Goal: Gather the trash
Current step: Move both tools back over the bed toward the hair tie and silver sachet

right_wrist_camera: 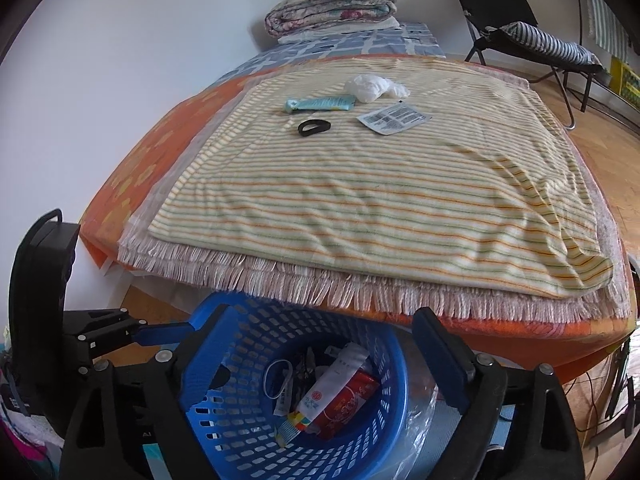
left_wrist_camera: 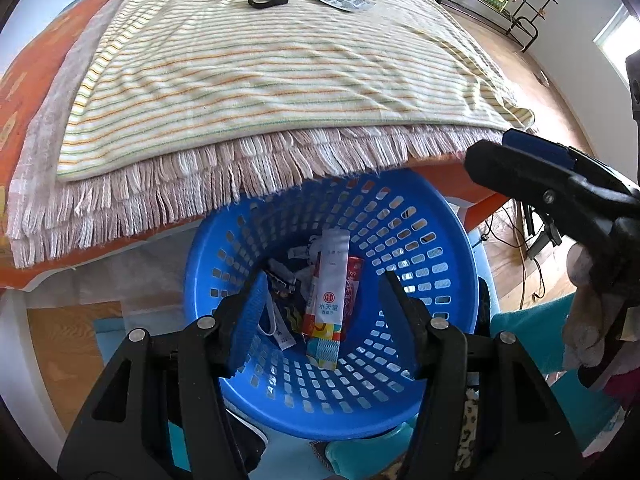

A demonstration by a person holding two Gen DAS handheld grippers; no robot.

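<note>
Nearest to both cameras, a blue perforated basket [left_wrist_camera: 420,280] is seen on the floor at the foot of the bed, just under the fringed edge of the bedding. The left gripper [left_wrist_camera: 320,320] is held over it with its jaws parted and nothing between the pads. The right gripper [right_wrist_camera: 320,364] is likewise held above the basket, its jaws spread wide and empty.

Inside the basket, collected trash is piled: a white sachet [left_wrist_camera: 332,280] printed with a red emblem and a striped coloured end lies on a red wrapper [right_wrist_camera: 352,400], with a white loop of band [right_wrist_camera: 276,380] and dark scraps beside them.

Farther off, on the striped blanket [right_wrist_camera: 380,200], more trash is left lying: a black ring-shaped band [right_wrist_camera: 314,127], a light-blue tube [right_wrist_camera: 320,103], a flat printed packet [right_wrist_camera: 394,117] and a crumpled white plastic bag [right_wrist_camera: 374,86], all near one another toward the far end.
</note>
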